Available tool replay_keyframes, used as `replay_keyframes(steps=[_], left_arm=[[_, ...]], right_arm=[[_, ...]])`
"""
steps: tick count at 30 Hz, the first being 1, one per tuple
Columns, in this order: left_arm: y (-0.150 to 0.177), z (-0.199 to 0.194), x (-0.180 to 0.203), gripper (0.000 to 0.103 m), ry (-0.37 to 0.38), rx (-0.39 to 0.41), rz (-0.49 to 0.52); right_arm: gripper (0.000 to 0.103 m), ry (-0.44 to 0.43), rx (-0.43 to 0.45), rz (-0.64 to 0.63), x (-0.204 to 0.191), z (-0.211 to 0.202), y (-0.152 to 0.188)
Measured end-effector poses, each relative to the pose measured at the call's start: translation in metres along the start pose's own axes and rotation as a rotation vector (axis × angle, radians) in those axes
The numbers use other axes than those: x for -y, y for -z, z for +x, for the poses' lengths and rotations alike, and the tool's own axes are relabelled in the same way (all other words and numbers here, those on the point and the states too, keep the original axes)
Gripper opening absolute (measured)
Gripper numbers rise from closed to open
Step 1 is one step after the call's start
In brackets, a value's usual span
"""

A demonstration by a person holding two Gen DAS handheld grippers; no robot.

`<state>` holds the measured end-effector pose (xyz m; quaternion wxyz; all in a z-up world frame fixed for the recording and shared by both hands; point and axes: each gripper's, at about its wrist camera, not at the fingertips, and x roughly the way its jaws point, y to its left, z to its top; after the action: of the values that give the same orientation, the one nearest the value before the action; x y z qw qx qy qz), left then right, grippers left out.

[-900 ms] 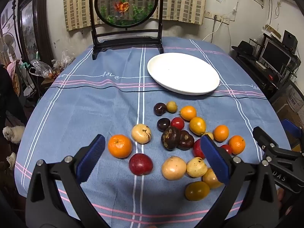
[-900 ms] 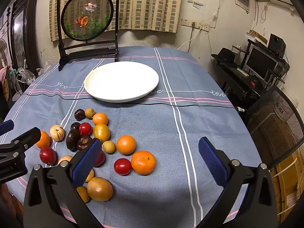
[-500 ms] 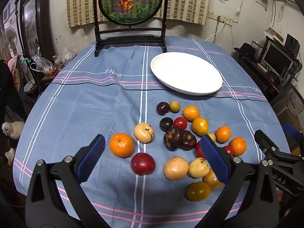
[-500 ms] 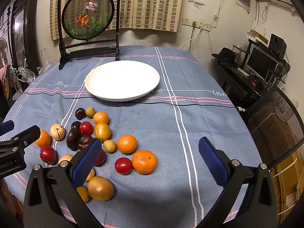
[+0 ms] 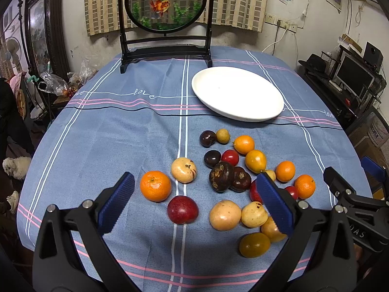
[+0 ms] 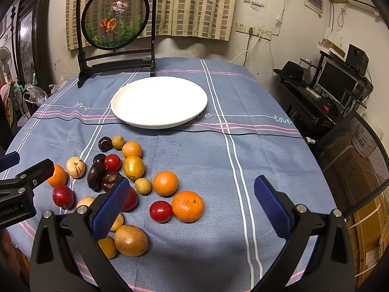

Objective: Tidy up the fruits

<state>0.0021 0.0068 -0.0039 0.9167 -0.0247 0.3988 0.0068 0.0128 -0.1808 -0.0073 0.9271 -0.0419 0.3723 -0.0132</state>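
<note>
A loose cluster of round orange, red, yellow and dark purple fruits (image 5: 228,177) lies on the blue-clothed desk (image 5: 121,131), before the empty white plate (image 6: 159,101). Left tongs (image 5: 194,204) and right tongs (image 6: 192,209) gape wide, holding nothing.

A goldfish screen (image 5: 166,4) stands at the tablecloth's (image 5: 116,133) twelve o'clock edge; curtain (image 6: 194,7) behind. Monitor (image 6: 336,81), speaker (image 6: 356,57) and hat (image 6: 293,70) sit at three o'clock.
</note>
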Motion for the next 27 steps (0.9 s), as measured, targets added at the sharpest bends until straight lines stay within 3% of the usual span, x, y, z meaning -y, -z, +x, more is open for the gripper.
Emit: replay_keyframes(steps=[27], left_arm=[[0.0018,0.0041,0.0018,0.101,0.004,-0.017,0.005]], right_arm=[[0.102,-0.009,-0.005,0.000,-0.0012,0.0013,0.0015]])
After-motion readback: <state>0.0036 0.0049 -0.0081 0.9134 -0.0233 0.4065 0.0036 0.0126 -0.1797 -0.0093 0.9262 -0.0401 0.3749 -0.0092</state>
